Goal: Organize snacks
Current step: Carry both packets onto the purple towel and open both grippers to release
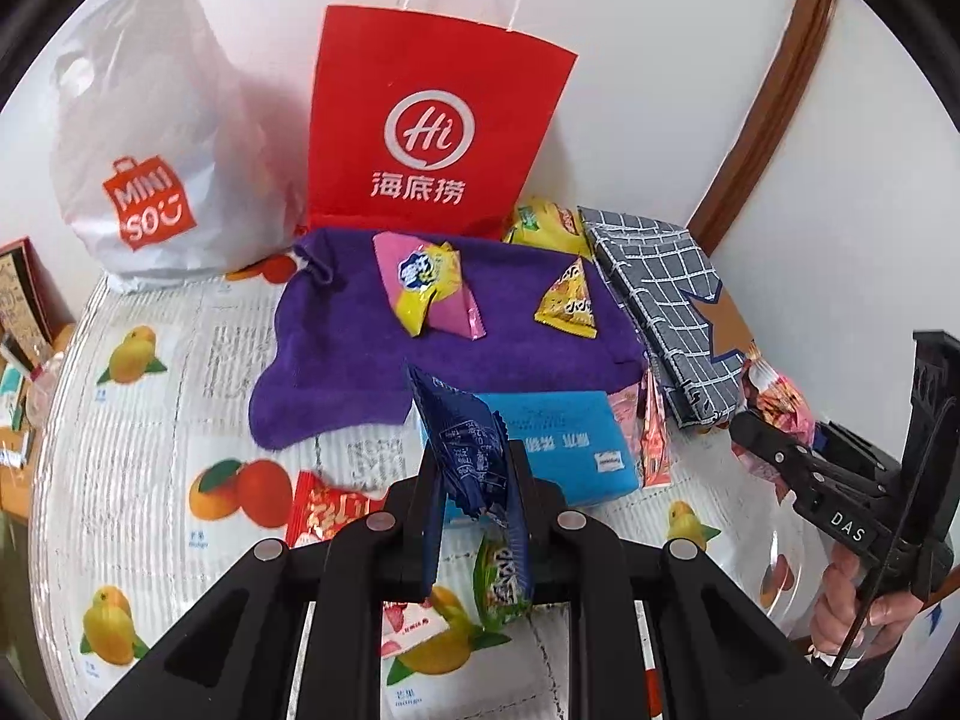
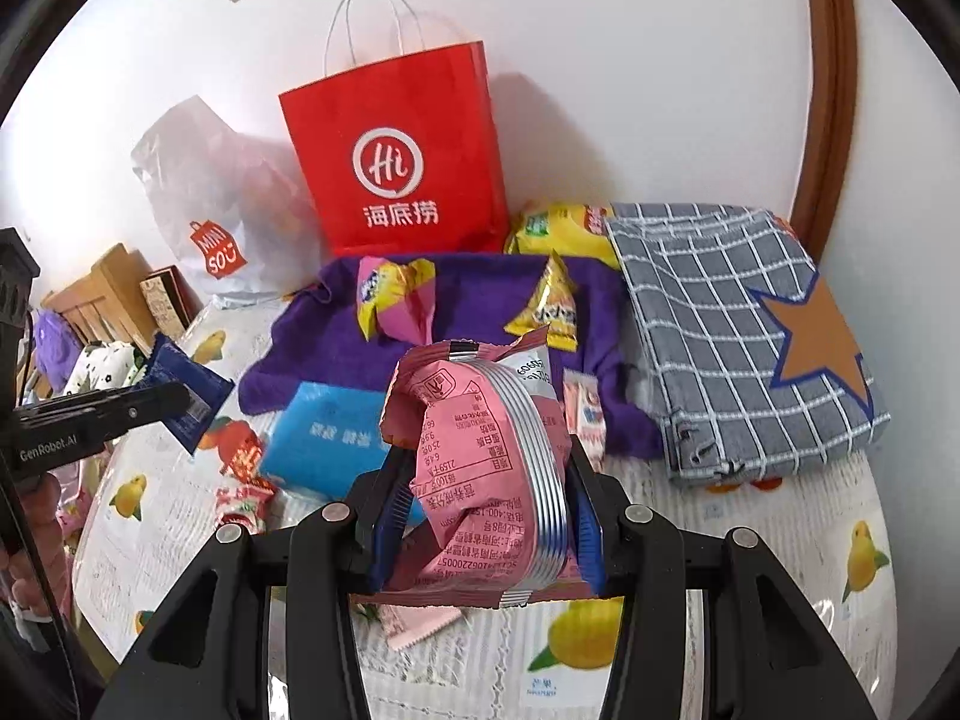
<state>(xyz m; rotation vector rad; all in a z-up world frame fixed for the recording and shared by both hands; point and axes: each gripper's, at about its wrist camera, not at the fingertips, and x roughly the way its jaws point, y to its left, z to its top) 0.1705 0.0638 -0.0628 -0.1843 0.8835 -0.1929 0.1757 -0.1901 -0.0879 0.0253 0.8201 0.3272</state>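
My left gripper (image 1: 471, 468) is shut on a dark blue snack packet (image 1: 465, 438) and holds it above the table; it also shows in the right wrist view (image 2: 189, 396). My right gripper (image 2: 489, 480) is shut on a pink snack packet (image 2: 486, 468), seen in the left wrist view (image 1: 777, 414). On the purple towel (image 1: 360, 360) lie a pink and yellow packet (image 1: 426, 285) and a yellow triangular packet (image 1: 570, 300). A blue box (image 1: 564, 438) lies at the towel's front edge. A red packet (image 1: 324, 510) and a green packet (image 1: 501, 582) lie on the table.
A red paper bag (image 1: 432, 120) and a white Miniso plastic bag (image 1: 162, 150) stand at the back wall. A grey checked fabric bag (image 2: 738, 330) lies at the right. A yellow packet (image 2: 564, 228) sits behind the towel. The fruit-print tablecloth (image 1: 150, 420) covers the table.
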